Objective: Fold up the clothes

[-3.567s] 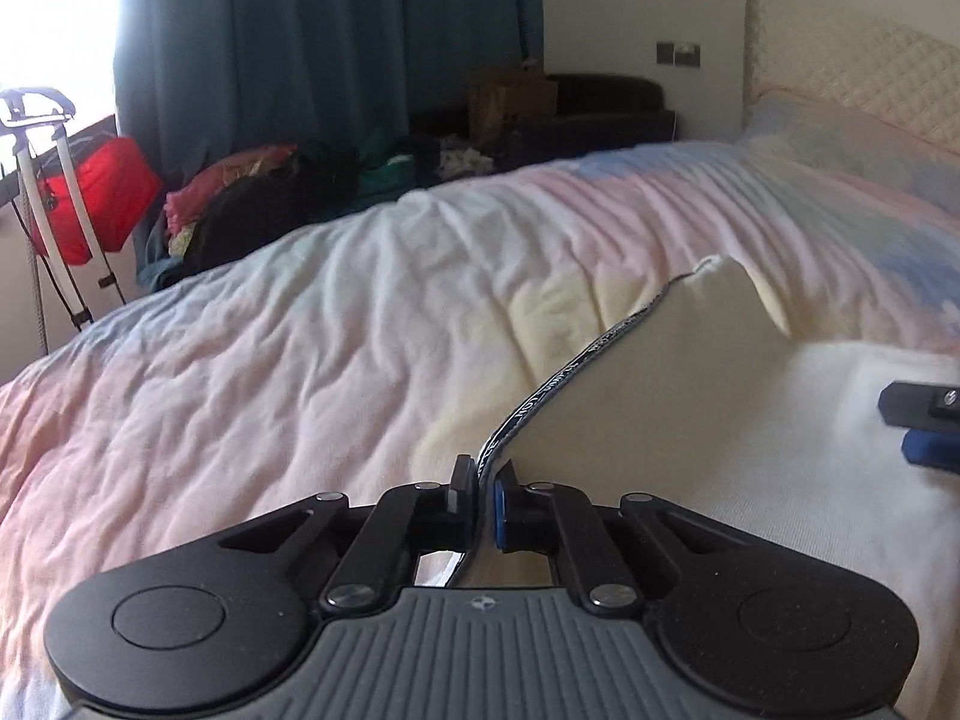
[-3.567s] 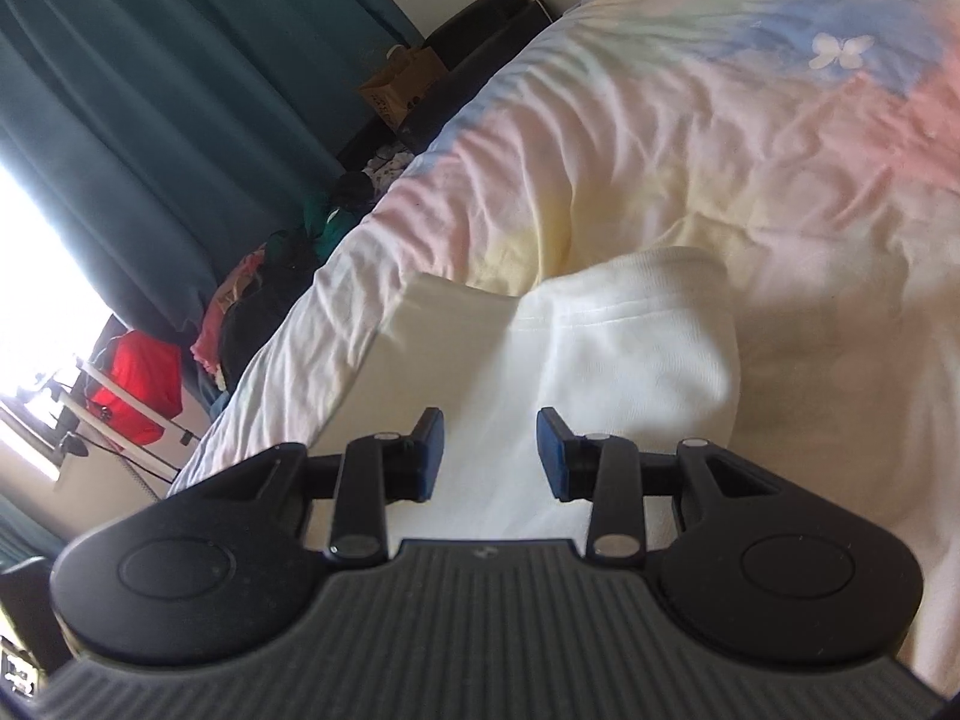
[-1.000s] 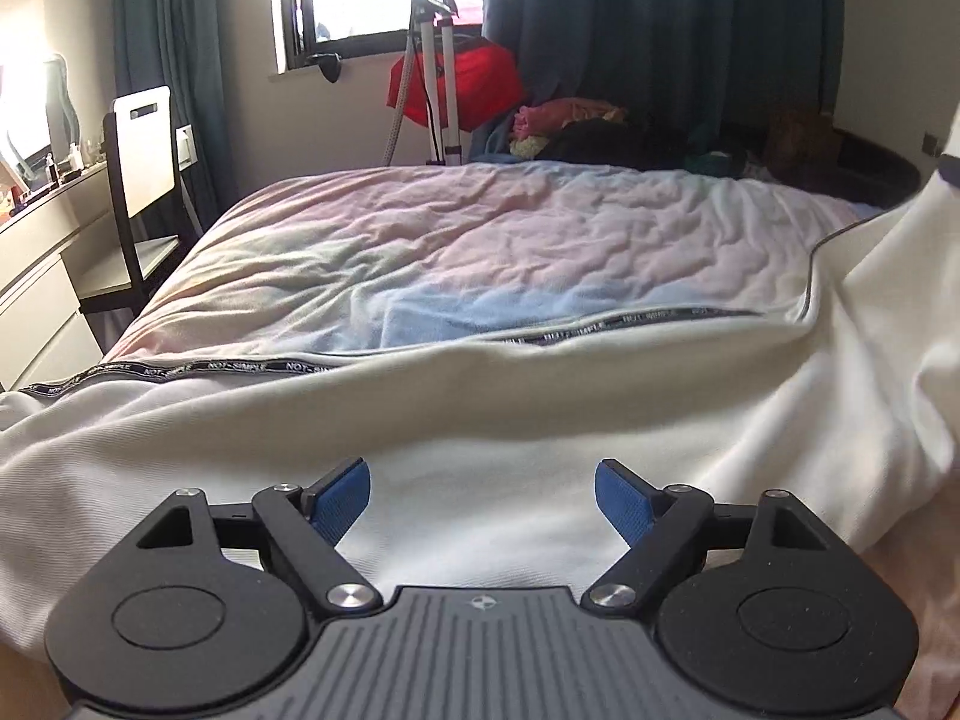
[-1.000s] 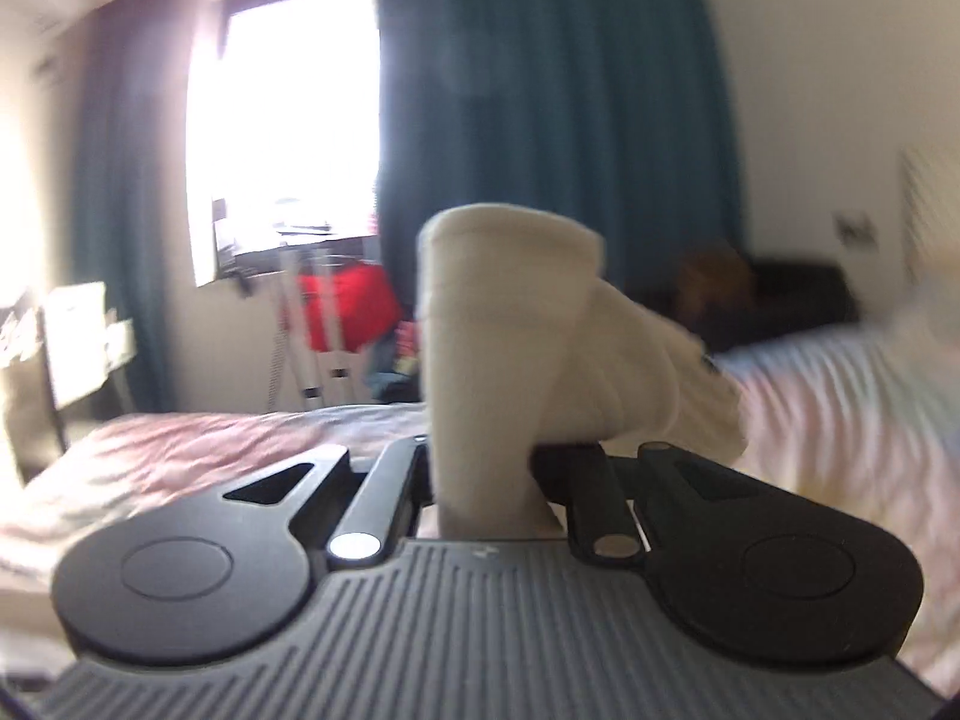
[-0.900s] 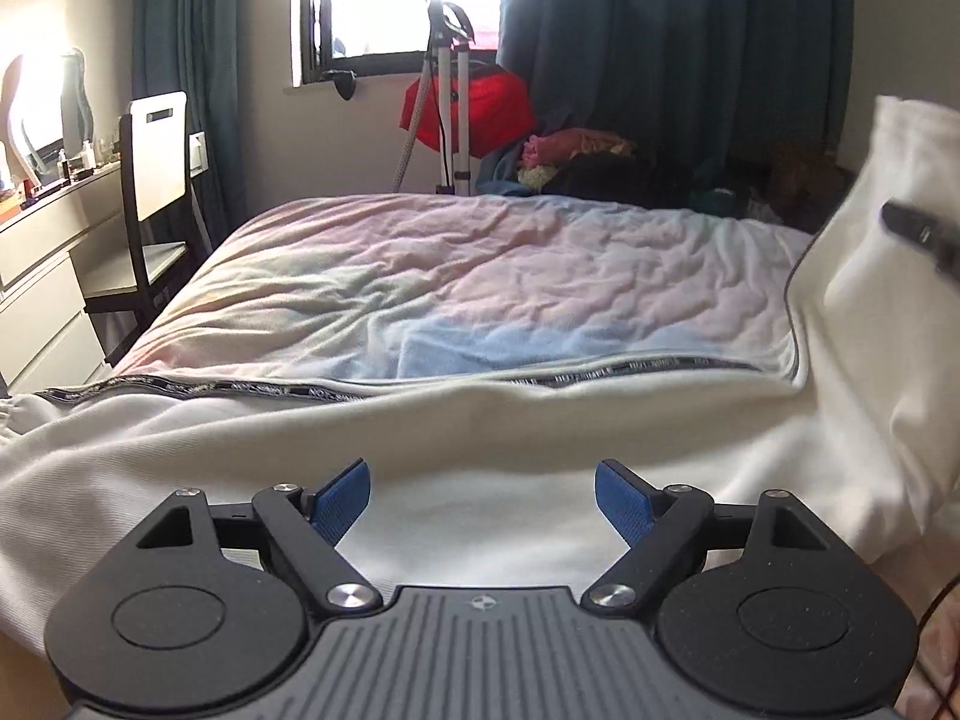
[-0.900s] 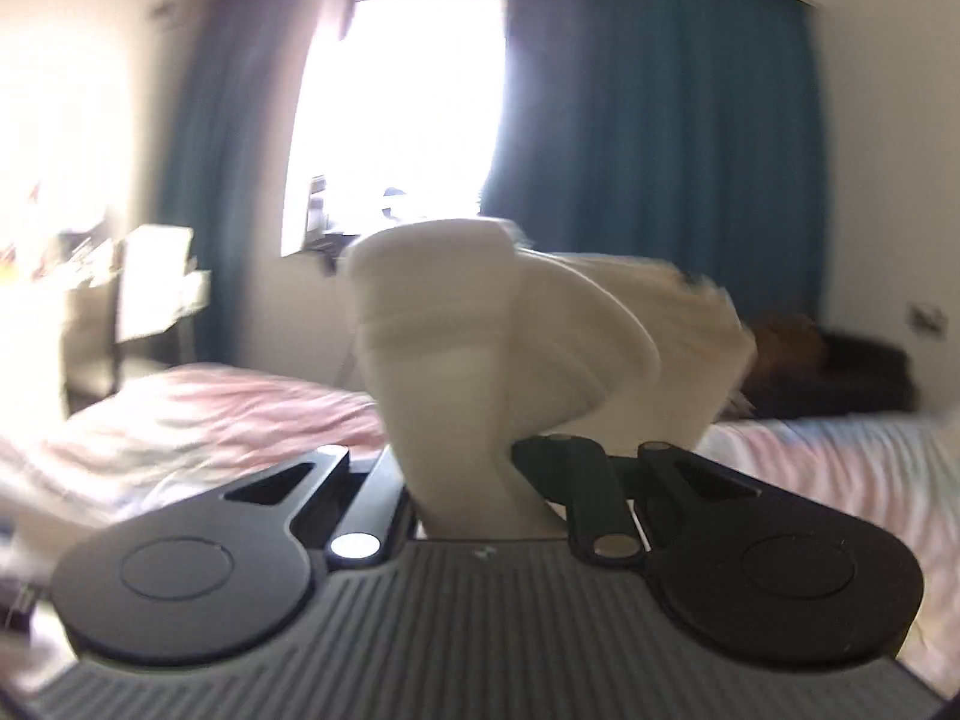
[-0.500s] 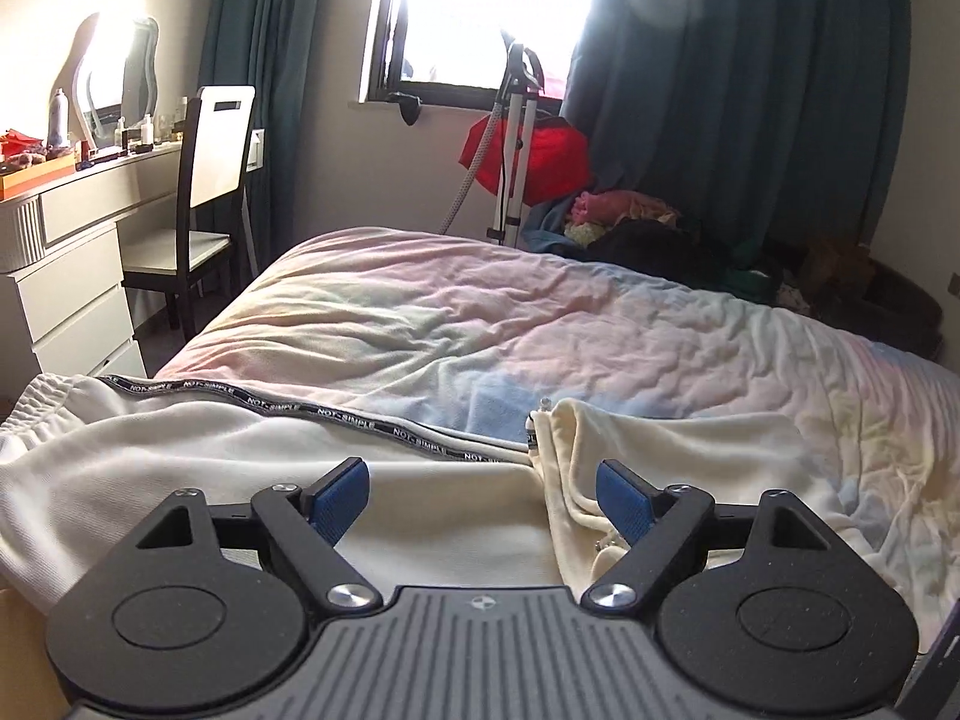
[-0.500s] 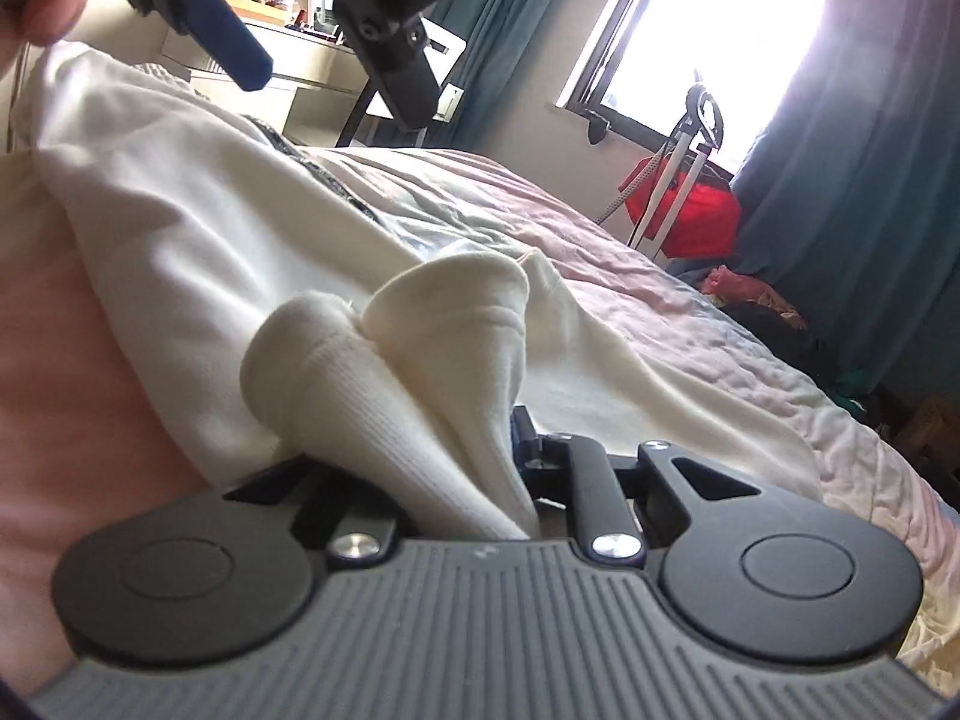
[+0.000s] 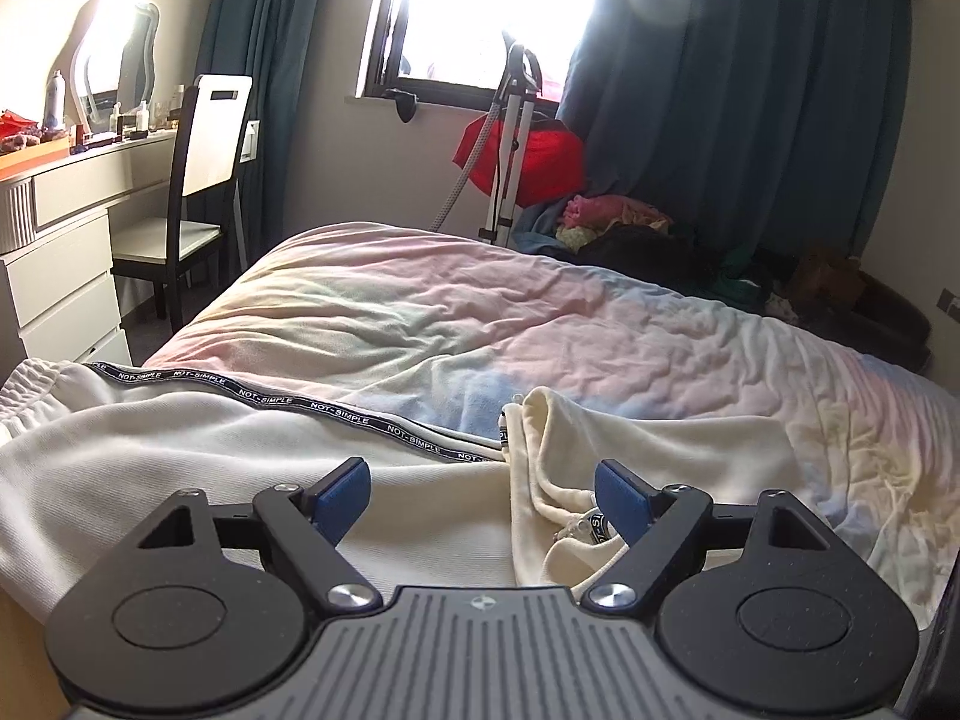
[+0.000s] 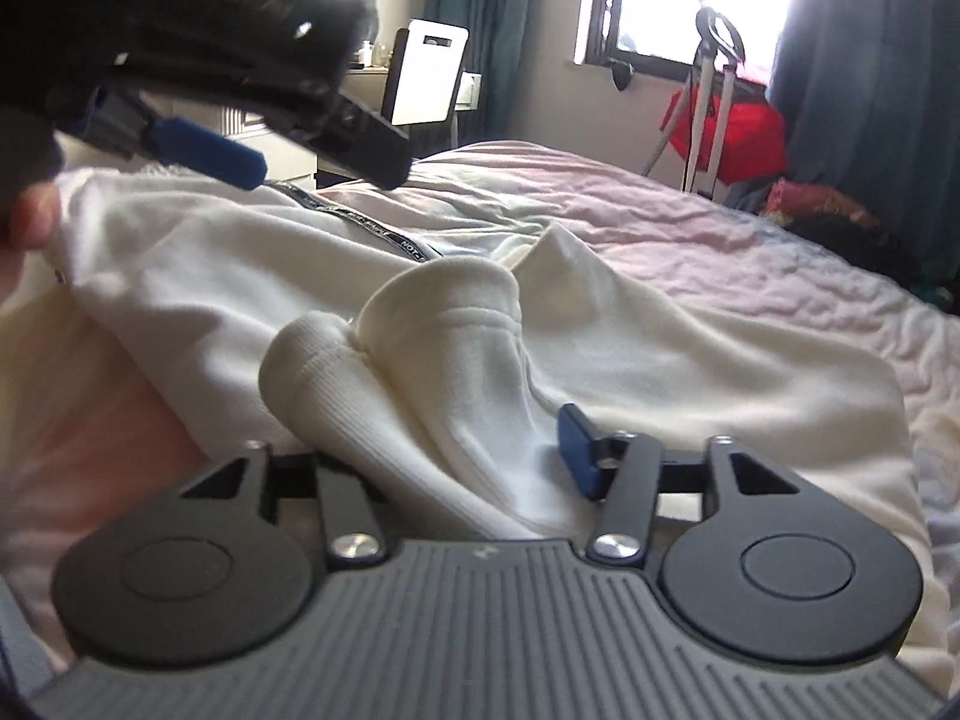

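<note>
Cream sweatpants (image 9: 198, 450) with a black lettered side stripe (image 9: 336, 414) lie across the near side of the bed, one leg folded over (image 9: 648, 444). My left gripper (image 9: 483, 495) is open and empty just above the fabric; it also shows in the right wrist view (image 10: 228, 150) at upper left. My right gripper (image 10: 462, 450) is open, with a bunched ribbed cuff (image 10: 420, 354) of the sweatpants (image 10: 690, 360) lying loose between its fingers; the left finger is hidden by the cloth.
The bed has a pastel quilt (image 9: 540, 324). A white chair (image 9: 198, 180) and dresser (image 9: 54, 252) stand at the left. A red bag on a stand (image 9: 522, 156) and a clothes pile (image 9: 618, 222) sit under the window by dark curtains.
My right gripper carried the sweatpants leg over onto the rest of the garment, lowered it and opened, letting go of the cuff. My left gripper stayed open.
</note>
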Motion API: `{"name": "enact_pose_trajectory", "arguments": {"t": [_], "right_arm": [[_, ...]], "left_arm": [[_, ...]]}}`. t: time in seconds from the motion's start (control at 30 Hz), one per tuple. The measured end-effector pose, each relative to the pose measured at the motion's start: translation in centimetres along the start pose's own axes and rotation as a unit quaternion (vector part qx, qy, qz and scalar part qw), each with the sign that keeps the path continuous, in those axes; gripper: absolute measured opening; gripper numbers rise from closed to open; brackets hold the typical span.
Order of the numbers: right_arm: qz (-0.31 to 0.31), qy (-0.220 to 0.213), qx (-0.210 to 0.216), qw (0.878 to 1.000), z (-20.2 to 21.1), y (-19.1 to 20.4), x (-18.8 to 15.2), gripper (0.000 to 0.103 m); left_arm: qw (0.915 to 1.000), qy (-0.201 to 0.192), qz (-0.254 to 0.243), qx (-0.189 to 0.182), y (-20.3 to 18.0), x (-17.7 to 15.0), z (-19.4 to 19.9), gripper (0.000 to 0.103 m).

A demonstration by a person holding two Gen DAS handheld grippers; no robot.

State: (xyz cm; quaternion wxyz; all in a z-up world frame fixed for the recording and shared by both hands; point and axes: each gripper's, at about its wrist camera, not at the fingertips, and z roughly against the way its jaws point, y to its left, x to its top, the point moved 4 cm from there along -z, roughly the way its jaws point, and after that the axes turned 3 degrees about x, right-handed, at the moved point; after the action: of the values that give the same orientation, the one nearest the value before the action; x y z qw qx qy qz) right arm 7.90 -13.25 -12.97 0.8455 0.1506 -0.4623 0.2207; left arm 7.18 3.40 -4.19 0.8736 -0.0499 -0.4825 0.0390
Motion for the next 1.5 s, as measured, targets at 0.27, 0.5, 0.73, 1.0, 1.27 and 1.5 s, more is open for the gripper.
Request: {"name": "enact_pose_trajectory", "arguments": {"t": [0.27,0.5,0.73,1.0,1.27,1.5], "right_arm": [[-0.134,0.016,0.089,0.987,5.8,-3.1,0.5,0.09],[-0.195,-0.025,-0.051,0.979,7.9,-8.7,0.2,0.089],[-0.216,-0.021,-0.124,0.968,5.8,-12.2,-1.0,0.089],[-0.199,0.023,-0.142,0.969,2.7,-12.1,-2.5,0.092],[-0.214,0.015,-0.13,0.968,3.2,-12.5,-2.8,0.092],[-0.215,0.016,-0.125,0.969,3.3,-12.7,-2.8,0.092]], "left_arm": [[0.9999,-0.005,-0.009,-0.012,-1.2,-1.0,0.4,0.084],[0.9985,0.017,-0.052,-0.001,-3.2,-2.8,-0.9,0.084],[0.9921,0.084,-0.088,0.03,-3.9,-5.6,-3.8,0.088],[0.9938,0.087,-0.065,0.022,-3.3,-6.0,-4.0,0.09],[0.9961,0.082,-0.032,0.006,-1.9,-5.3,-1.9,0.09],[0.9952,0.088,0.036,0.027,2.6,-3.6,1.8,0.093]]}}
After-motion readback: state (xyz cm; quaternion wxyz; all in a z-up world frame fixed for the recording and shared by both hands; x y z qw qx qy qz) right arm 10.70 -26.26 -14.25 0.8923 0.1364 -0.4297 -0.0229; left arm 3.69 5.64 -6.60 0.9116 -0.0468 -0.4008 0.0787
